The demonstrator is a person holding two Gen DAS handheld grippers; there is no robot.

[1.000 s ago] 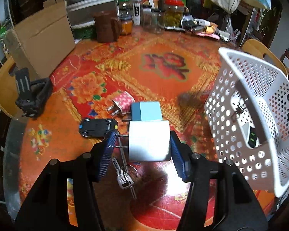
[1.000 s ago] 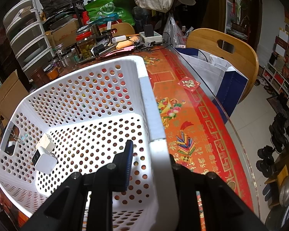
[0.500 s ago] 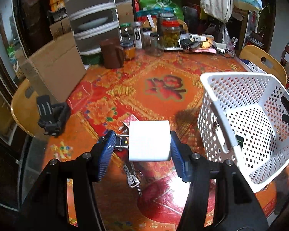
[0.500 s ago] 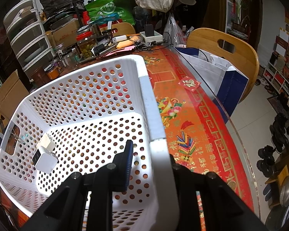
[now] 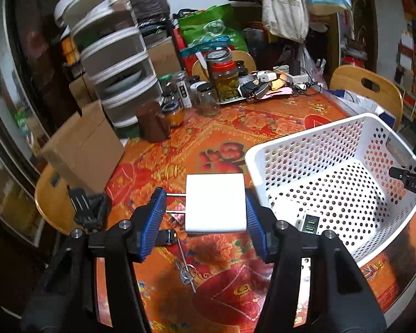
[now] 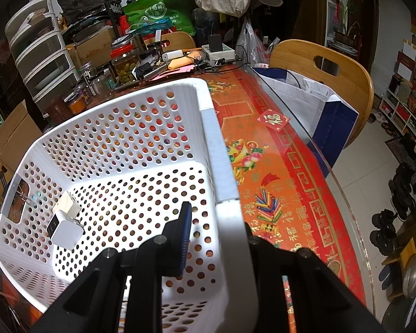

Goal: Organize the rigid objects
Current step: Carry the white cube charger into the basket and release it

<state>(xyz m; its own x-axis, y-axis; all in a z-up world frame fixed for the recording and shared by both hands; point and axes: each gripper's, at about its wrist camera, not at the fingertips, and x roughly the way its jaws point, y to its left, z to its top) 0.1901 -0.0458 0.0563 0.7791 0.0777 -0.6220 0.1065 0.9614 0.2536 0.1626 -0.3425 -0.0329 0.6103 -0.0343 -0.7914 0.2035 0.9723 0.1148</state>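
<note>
My left gripper is shut on a white plug charger, its two prongs pointing left against the left blue pad. It hangs above the table, just left of the white perforated basket. My right gripper is shut on the basket's near wall, one finger inside, one outside. Two white chargers lie in the basket's far-left corner, and a multi-port charger shows there in the left wrist view. A bunch of keys lies on the red cloth below the left gripper.
A cardboard box, a brown jug, jars and cable clutter line the table's far side. A black clamp-like item sits at the left edge by a wooden chair. Another wooden chair with a bag stands beyond the glass edge.
The left gripper has risen with the white charger and swung right toward the basket; the items on the cloth dropped out of view below it. The right gripper and basket stayed still.
</note>
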